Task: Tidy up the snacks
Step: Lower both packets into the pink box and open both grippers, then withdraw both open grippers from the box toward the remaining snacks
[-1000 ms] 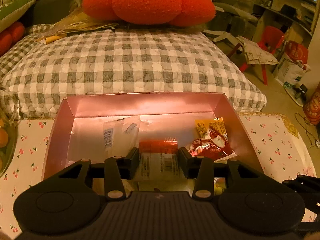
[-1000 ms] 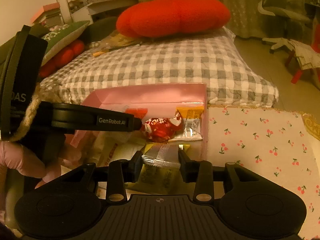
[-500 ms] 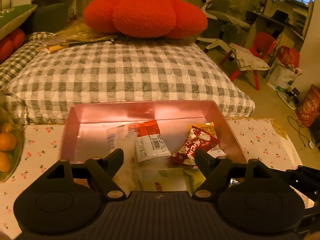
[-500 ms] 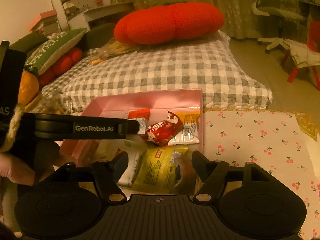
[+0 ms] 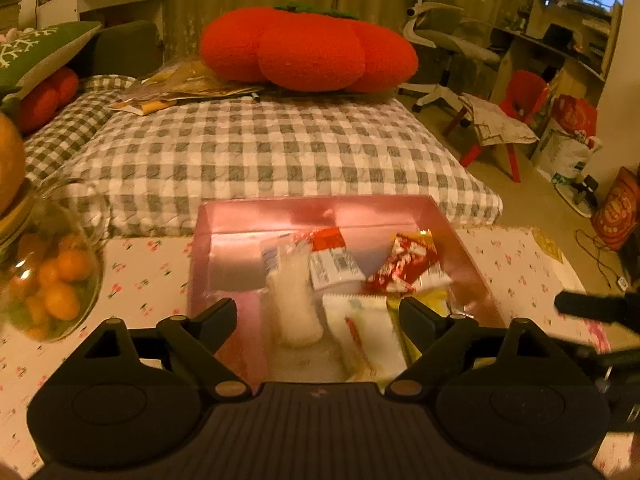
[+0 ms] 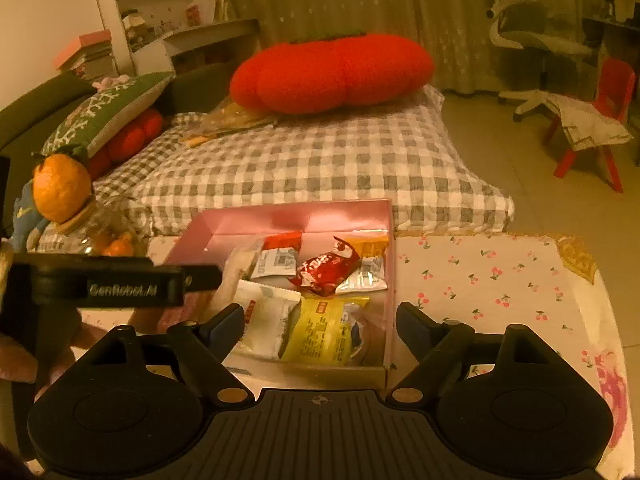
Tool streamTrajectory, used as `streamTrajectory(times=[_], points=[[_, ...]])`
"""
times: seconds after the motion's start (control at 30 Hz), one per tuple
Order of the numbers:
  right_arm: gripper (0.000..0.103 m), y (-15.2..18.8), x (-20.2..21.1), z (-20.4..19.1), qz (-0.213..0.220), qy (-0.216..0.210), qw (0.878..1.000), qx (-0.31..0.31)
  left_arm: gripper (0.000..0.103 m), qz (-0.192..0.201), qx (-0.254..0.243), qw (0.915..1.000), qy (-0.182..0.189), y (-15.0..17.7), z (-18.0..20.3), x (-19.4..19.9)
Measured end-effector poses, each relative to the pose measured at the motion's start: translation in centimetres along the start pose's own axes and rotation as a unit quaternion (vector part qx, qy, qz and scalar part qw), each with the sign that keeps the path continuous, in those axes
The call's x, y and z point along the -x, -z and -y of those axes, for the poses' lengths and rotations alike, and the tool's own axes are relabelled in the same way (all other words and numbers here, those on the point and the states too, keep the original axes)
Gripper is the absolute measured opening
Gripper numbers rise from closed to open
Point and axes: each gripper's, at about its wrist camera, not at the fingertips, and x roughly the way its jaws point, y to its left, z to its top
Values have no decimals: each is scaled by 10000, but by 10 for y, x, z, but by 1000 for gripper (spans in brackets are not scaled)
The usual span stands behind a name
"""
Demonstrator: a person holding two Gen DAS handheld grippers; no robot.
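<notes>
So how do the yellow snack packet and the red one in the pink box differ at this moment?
The yellow packet is larger and lies flat at the near end of the pink box; the red packet is smaller, crumpled, and sits further back. The yellow packet lies beside a white packet; the red packet rests partly over an orange-topped one. Both lie loose in the box, and neither is gripped.

Grippers: matte black, twin-fingered

Left gripper (image 5: 318, 316) and right gripper (image 6: 320, 318) are showing ribbed housings, round side discs and brass-coloured pivot screws; the left's side is bearing white "GenRobot.AI" lettering.
</notes>
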Motion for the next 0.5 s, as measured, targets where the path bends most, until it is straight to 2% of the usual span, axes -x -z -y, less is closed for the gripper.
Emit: streamTrajectory(times=[0.5], points=[[93,18,41,-21,8,116,9996,244,97,-11,-170,9999,8,42,-12,48]])
